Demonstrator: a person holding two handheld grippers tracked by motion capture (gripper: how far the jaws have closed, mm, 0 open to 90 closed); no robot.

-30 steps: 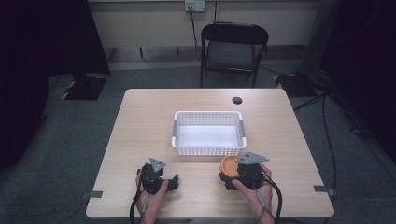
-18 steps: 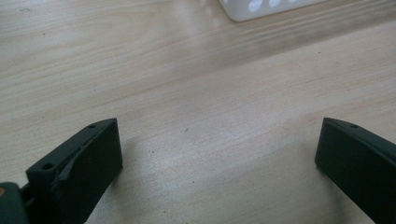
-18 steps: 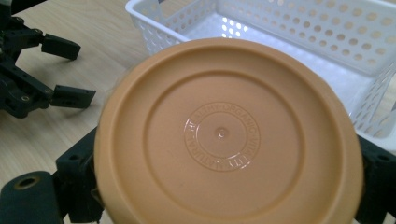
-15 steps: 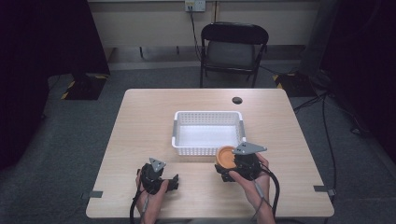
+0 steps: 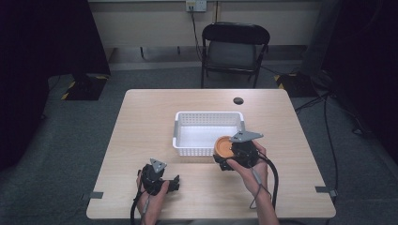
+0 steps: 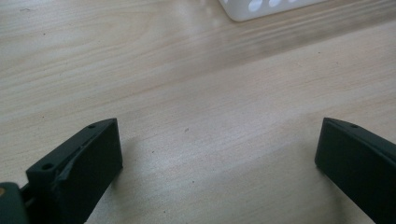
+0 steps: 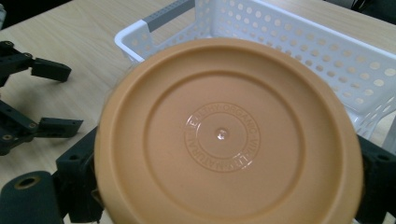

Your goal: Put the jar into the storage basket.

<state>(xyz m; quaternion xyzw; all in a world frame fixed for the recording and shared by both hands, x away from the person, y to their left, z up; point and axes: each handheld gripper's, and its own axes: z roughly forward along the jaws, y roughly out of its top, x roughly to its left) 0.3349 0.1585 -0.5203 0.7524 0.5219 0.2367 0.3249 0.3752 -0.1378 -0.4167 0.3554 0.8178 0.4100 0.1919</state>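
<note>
The orange dish (image 7: 229,135) is up off the surface (image 5: 141,126), clamped across its width by the right tool (image 5: 234,157), a black jaw showing at each side of it in the right gripper view. From above, the dish (image 5: 224,147) hangs right at the near right corner of the basket (image 5: 209,117), overlapping that rim, its ringed underside with raised lettering turned toward the tool's camera. So the pickup looks done, and the carry nearly so.

What is left, by my reading: get the dish fully over the basket's white floor, lower it and let go. The basket (image 7: 299,51) holds nothing yet as far as its floor shows, and the dish sits at the corner rather than over the middle, so the placing itself is not yet made.

Out from the basket, the left tool (image 5: 162,180) sits on the surface near the front edge, off the basket's near left corner and well apart from it. Its jaws stand wide apart with only bare wood between them in the left gripper view, gripping nothing, with one basket corner (image 6: 261,8) peeking in at the top.

Beyond the basket's far right corner lies a small black disc (image 5: 238,100), and a chair (image 5: 234,47) stands past the far edge.
</note>
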